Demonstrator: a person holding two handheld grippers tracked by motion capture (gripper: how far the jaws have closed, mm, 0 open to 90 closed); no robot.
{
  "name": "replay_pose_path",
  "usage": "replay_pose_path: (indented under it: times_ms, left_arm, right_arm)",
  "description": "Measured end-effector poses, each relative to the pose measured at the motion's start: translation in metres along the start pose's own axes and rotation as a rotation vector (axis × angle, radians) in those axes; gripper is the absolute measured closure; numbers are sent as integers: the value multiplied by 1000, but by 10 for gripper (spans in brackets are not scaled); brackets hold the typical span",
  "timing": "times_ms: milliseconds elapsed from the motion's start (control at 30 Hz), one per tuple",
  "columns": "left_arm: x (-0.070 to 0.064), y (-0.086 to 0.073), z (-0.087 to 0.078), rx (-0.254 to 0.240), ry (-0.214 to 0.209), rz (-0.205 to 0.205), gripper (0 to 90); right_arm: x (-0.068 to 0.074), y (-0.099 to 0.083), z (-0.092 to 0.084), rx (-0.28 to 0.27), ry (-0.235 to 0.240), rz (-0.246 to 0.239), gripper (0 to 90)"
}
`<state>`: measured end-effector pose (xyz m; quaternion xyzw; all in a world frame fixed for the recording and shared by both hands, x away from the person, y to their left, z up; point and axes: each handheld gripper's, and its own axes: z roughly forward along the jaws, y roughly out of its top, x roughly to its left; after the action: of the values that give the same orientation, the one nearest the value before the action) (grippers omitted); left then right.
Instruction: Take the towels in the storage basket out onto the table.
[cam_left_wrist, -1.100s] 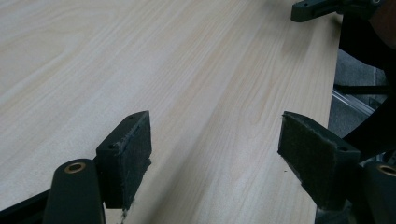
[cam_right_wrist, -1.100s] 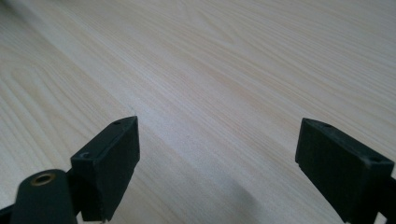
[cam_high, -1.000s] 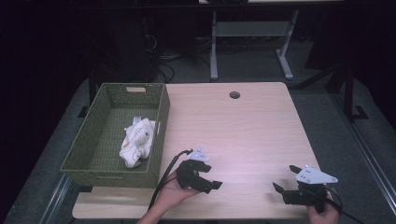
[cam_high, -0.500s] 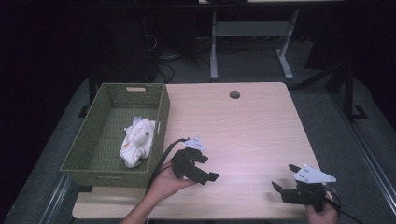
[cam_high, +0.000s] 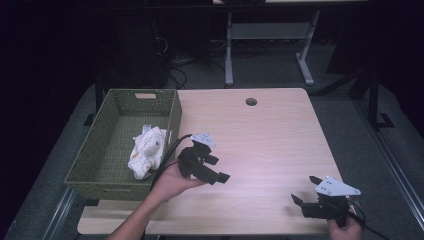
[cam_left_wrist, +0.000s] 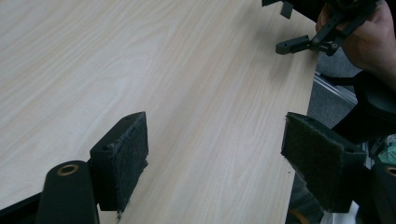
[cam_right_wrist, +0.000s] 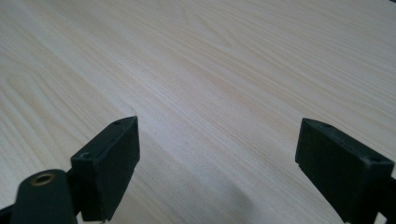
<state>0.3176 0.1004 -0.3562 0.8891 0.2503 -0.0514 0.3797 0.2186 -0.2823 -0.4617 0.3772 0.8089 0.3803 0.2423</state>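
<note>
left gripper (cam_high: 212, 167) — lifted, moved toward basket (cam_high: 172, 107) | jaws wide, empty — right gripper (cam_high: 305, 199) barely shifted

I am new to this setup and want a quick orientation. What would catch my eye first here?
Most striking is the white stuffed toy lying in the green woven basket at the left edge of the wooden table. Just right of the basket, the left tongs are open and hold nothing. The right tongs, also open, sit at the table's near right corner.

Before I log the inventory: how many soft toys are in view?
1: a white soft toy lies inside the green woven basket at the table's left; others may be hidden beneath it.
</note>
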Motion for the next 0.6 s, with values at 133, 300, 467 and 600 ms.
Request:
replay_pose_path:
  times_ms: [133, 300, 467, 600]
  left_arm:
    - [6, 8, -9, 2, 3, -2, 226]
    - [14, 14, -18, 15, 13, -13, 226]
    - [23, 16, -29, 15, 9, -34, 225]
    - [30, 17, -40, 8, 15, -53, 225]
  right_arm:
    - [0, 0, 0, 3, 3, 1, 134]
    - [0, 0, 0, -1, 2, -1, 134]
    - [-1, 0, 0, 1, 3, 0, 134]
    - [-1, 0, 0, -1, 3, -2, 134]
